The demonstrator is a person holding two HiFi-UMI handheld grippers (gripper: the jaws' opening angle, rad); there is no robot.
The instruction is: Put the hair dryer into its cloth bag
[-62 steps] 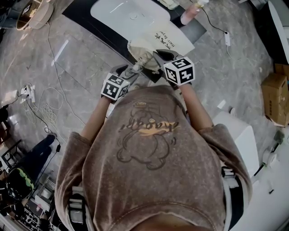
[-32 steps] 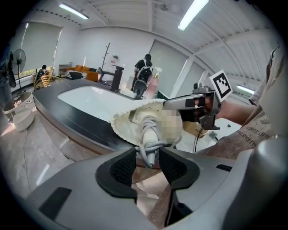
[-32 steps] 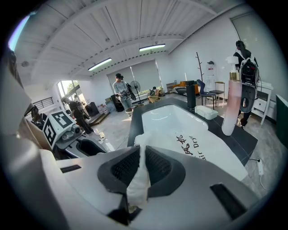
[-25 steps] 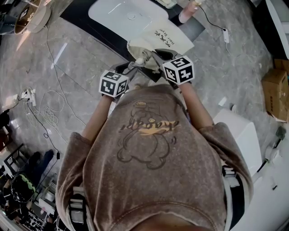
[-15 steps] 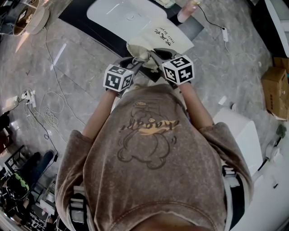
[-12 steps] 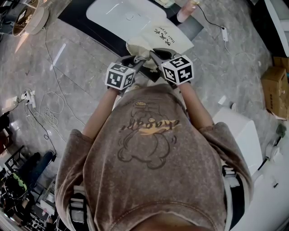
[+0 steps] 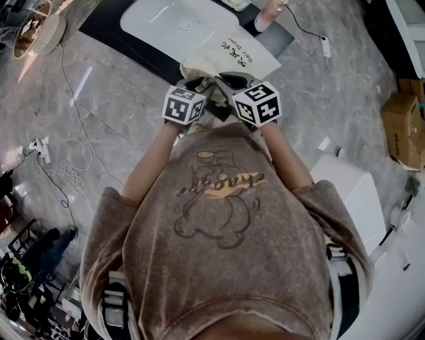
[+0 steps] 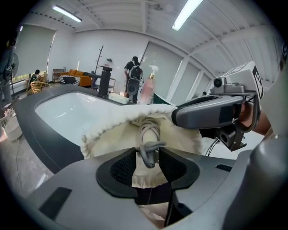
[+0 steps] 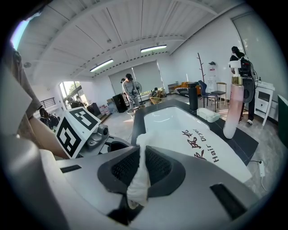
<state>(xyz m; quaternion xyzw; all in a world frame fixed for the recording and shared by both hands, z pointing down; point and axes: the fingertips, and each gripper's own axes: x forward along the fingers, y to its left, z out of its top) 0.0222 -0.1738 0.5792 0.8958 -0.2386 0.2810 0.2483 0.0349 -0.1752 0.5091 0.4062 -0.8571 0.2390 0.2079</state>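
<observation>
The cream cloth bag [image 7: 247, 58], printed "Hair Dryer", lies on the dark counter beside a white basin [image 7: 166, 20]. My right gripper [image 7: 223, 81] is shut on a fold of the bag's rim [image 9: 137, 182], holding the mouth up. My left gripper [image 7: 202, 86] sits close beside it at the mouth. In the left gripper view its jaws [image 8: 148, 161] close on a cream piece wound with grey cord [image 8: 150, 137]; it looks like the hair dryer's end, and it reaches into the ruffled bag mouth [image 8: 108, 134]. The rest of the dryer is hidden.
A pink bottle [image 7: 264, 16] stands on the counter behind the bag [image 9: 198, 152]. Loose cables [image 7: 66, 166] lie on the marble floor at left. A white cabinet [image 7: 345, 192] and a cardboard box [image 7: 406, 126] stand at right. People stand far off in the room.
My left gripper has slid right and slightly up the picture, closing in on the bag mouth and the right gripper. The right gripper has kept still with the rim in it.
</observation>
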